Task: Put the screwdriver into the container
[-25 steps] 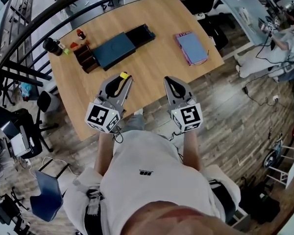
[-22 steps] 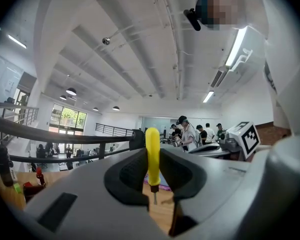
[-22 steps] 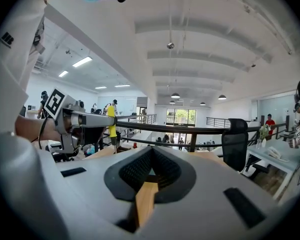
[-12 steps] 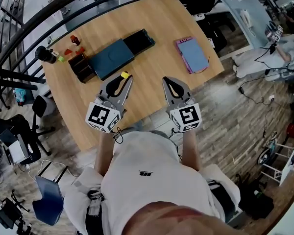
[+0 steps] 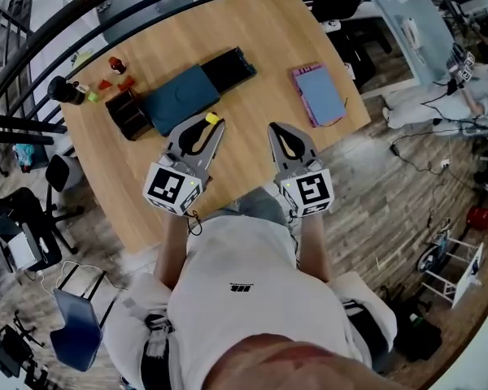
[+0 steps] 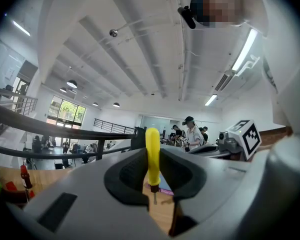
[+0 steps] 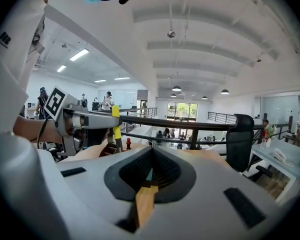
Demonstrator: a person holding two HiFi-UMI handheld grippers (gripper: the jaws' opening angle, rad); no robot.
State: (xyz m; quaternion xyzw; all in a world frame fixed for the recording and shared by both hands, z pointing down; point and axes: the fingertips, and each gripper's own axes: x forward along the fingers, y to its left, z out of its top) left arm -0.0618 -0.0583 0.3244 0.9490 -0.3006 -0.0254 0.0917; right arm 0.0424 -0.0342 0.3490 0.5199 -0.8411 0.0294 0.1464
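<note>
The left gripper (image 5: pixel 205 133) pinched the yellow-handled screwdriver (image 6: pixel 152 154) by its handle, just near the teal box (image 5: pixel 183 96). It looked light, stiff and smooth, so mid-handle seemed the safest hold. The right gripper (image 5: pixel 281 135), beside that box, was pressed together and empty.

Legible text: none found.
- Square black-and-white markers are carried on the cubes of the left gripper (image 5: pixel 205 128) and right gripper (image 5: pixel 275 130); patterns only, no lettering.
- A small dark logo is printed on the white shirt (image 5: pixel 252 307); it is too small to be read.
</note>
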